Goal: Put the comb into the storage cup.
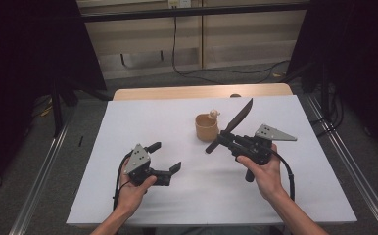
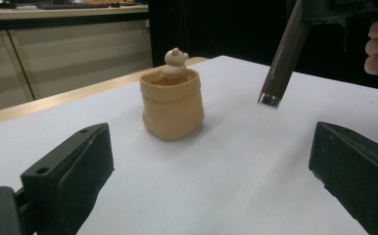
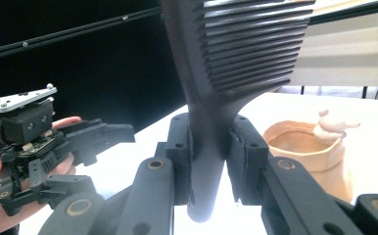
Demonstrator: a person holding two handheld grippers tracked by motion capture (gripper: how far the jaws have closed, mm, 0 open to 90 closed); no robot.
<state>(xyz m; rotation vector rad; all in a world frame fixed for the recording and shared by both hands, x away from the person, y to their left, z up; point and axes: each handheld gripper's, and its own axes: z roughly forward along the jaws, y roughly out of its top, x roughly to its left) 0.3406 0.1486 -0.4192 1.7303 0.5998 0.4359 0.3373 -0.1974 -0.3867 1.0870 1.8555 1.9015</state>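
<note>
Item 1: comb (image 1: 238,120), black, large-toothed with a long tapered handle. I hold it in my right gripper (image 1: 224,140), which is clamped on the handle just below the teeth; in the right gripper view the handle (image 3: 206,161) stands between the two pads, pressed on both sides. The toothed end points toward the far edge of the worktop (image 1: 128,122); the butt of the handle pokes out toward the middle. In the left gripper view the handle's end (image 2: 275,83) hangs above the white surface, clear of it.

Item 2: pot (image 1: 206,128), tan, soft-sided, rolled rim, standing upright toward the far edge, right of centre, just beside the comb and my right gripper. A small pale figure (image 1: 214,114) sits at its rim.

Item 3: left gripper (image 1: 167,156), near the front edge, left of centre, well apart from the pot. Its jaws stand wide apart with nothing between them; in the left gripper view the pot (image 2: 172,103) sits beyond them.

Item 4: worktop, white sheet over a wooden top.
</note>
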